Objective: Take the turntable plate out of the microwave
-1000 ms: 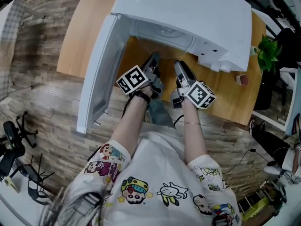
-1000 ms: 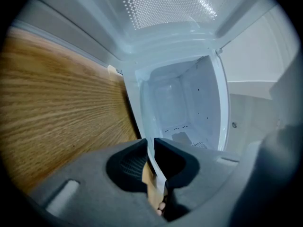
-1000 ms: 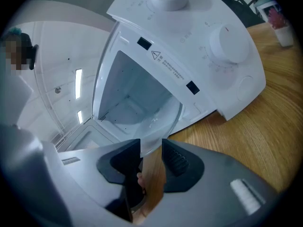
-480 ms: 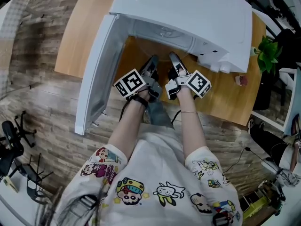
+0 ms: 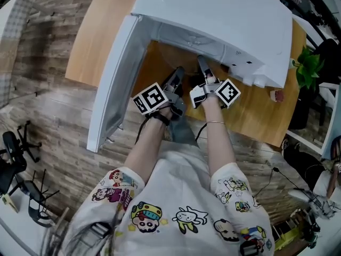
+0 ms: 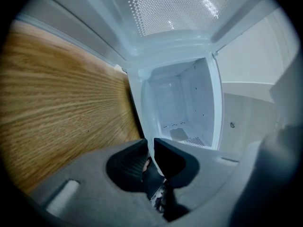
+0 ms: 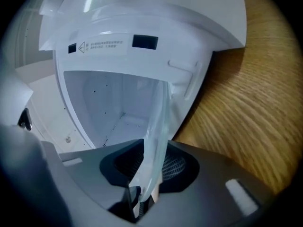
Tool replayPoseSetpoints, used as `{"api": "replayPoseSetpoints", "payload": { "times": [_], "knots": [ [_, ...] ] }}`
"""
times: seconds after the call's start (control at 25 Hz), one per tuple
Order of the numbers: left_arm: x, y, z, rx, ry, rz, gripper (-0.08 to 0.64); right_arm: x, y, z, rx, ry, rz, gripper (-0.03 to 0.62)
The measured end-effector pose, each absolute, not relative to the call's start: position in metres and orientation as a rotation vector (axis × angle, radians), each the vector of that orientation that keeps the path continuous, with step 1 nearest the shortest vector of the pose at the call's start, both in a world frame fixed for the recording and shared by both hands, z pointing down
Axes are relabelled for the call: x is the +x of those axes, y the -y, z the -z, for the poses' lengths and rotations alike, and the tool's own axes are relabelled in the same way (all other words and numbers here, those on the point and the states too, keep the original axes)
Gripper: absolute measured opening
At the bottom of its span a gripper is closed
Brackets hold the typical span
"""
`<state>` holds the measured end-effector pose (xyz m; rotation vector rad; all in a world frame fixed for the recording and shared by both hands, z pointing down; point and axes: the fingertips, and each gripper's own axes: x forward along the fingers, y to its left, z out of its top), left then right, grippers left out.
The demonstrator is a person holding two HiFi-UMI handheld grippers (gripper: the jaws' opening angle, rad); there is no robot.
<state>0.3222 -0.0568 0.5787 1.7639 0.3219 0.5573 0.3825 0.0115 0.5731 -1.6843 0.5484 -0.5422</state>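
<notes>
Turntable plate [image 7: 156, 122]: likely slick, fragile glass, take it by the rim | your left gripper [image 6: 150, 148] pinches it | right gripper [image 7: 152, 162] has just closed on it

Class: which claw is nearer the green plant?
Right. The right claw, jaws just closing on the turntable plate, lies toward the plant; left claw lies beyond it, by the open door.

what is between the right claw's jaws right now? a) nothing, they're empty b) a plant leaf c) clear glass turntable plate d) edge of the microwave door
c: the right gripper view shows the clear turntable plate standing edge-on between the jaws of the right claw, which have just been closing on it, in front of the open microwave.
</notes>
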Motion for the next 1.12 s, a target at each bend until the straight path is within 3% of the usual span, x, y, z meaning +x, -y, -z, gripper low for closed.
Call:
{"api": "replayPoseSetpoints", "payload": {
  "times": [0.08, 0.56, 1.12],
  "knots": [
    [0.322, 0.058, -0.578, 1.767, -0.322, -0.557, 0.042, 0.382, -0.012, -0.579, -1.662, -0.518, 0.553, 0.041],
    [0.341, 0.073, -0.574, 1.758, -0.322, -0.499, 0.089, 0.375, -0.008, -0.577, -1.493, -0.527, 0.54, 0.032],
    [0.348, 0.079, -0.572, 1.779, -0.3, -0.489, 0.055, 0.353, -0.009, -0.567, -1.512, -0.611, 0.577, 0.035]
  ]
}}
